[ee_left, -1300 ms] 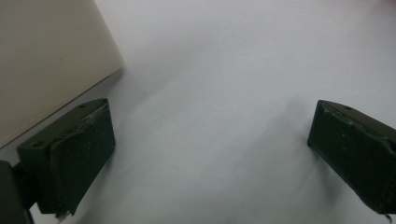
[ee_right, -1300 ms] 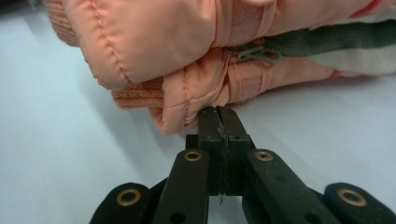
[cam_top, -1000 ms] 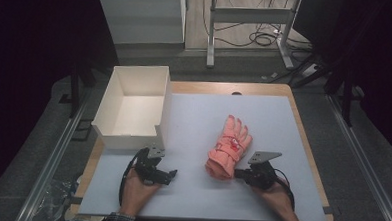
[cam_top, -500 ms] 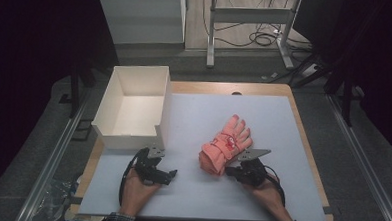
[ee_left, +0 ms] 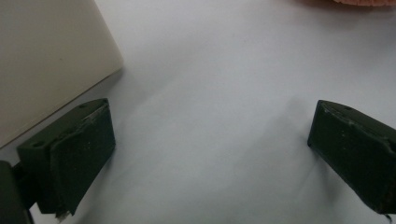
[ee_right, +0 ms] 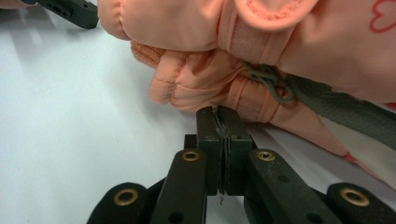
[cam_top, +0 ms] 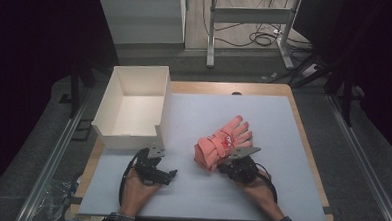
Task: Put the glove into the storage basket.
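A pair of pink padded gloves (cam_top: 223,143) lies bunched on the white mat (cam_top: 273,124), right of centre, cuffs toward me. My right gripper (cam_top: 221,166) is at the cuffs, its jaws shut on a thin fold of the glove (ee_right: 201,84) fabric at the tips of the right gripper (ee_right: 218,112). A grey strap and clip (ee_right: 275,86) join the gloves. My left gripper (cam_top: 171,175) rests on the mat near the front, jaws wide open with nothing between them (ee_left: 210,140). An edge of the gloves (ee_left: 355,2) shows far ahead of it.
A white open box (cam_top: 109,106) stands at the mat's left side, its near wall (ee_left: 46,56) just beside my left jaw. Bare mat lies between the two grippers and behind the gloves. The wooden table edge (cam_top: 307,145) runs along the right.
My right gripper has moved left, and the gloves' cuff end has swung left with it, so the fingers now point up and to the right. The left gripper stayed put.
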Demonstrator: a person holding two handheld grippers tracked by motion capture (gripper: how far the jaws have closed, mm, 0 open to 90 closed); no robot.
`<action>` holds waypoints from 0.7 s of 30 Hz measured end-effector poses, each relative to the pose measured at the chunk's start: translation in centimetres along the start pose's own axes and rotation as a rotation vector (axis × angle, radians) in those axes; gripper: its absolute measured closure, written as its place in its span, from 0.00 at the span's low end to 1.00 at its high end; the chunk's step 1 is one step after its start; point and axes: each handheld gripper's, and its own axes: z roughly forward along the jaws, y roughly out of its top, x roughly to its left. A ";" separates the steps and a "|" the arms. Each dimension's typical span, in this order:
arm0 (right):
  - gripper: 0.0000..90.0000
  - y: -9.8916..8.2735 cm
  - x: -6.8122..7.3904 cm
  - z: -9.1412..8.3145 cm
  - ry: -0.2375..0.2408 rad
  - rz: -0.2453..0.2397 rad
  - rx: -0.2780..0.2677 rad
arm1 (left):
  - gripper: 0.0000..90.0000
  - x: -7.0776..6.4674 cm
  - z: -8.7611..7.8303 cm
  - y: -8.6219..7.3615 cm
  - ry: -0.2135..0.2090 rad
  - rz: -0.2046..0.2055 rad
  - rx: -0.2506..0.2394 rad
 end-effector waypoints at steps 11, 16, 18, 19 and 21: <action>0.90 -0.7 -0.6 -2.1 -0.055 0.008 -0.024 | 0.01 0.0 0.0 0.0 0.000 0.000 0.000; 0.83 -1.4 -1.6 -3.6 -0.102 0.026 -0.040 | 0.01 0.0 0.0 0.0 0.000 0.000 0.000; 0.79 -1.8 -2.0 -4.1 -0.121 0.036 -0.041 | 0.01 0.0 0.0 0.0 0.000 0.000 0.000; 0.77 -2.0 -2.1 -4.3 -0.132 0.039 -0.040 | 0.01 0.0 0.0 0.0 -0.001 0.000 0.000; 0.73 -2.3 -2.5 -4.7 -0.159 0.043 -0.038 | 0.01 0.0 0.0 0.0 -0.001 0.000 0.000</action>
